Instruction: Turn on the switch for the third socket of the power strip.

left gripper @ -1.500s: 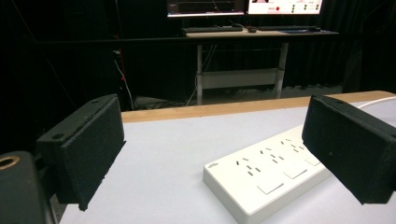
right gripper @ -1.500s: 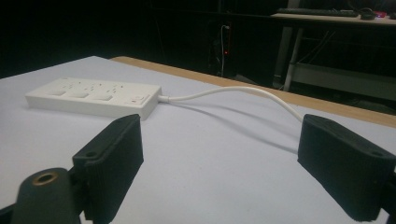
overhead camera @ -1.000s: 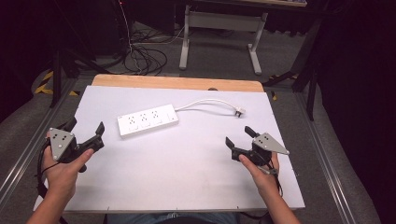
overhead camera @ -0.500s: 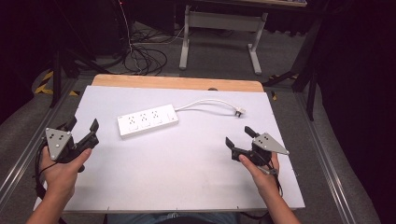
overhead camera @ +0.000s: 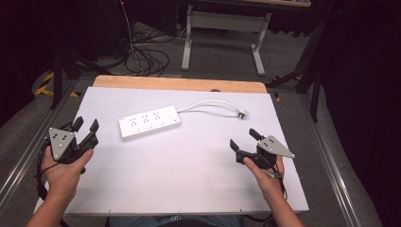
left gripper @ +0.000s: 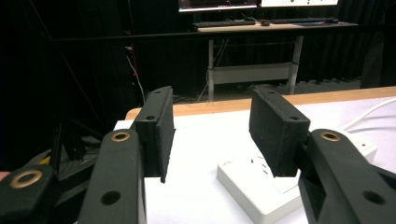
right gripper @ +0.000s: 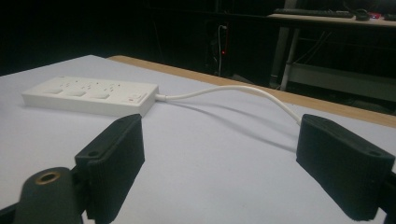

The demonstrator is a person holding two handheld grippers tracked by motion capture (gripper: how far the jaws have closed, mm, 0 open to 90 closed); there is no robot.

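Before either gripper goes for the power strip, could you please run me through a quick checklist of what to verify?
1. Power strip lies flat on the table, sockets up: ok.
2. Its cord is loose and the plug rests free on the table: ok.
3. Left gripper has nothing between its jaws, which have just been closing partway: ok.
4. Right gripper stands open with nothing in it: ok.
5. Bare table lies between each gripper and the strip: ok.
6. Whether the strip's switch is off: cannot tell.
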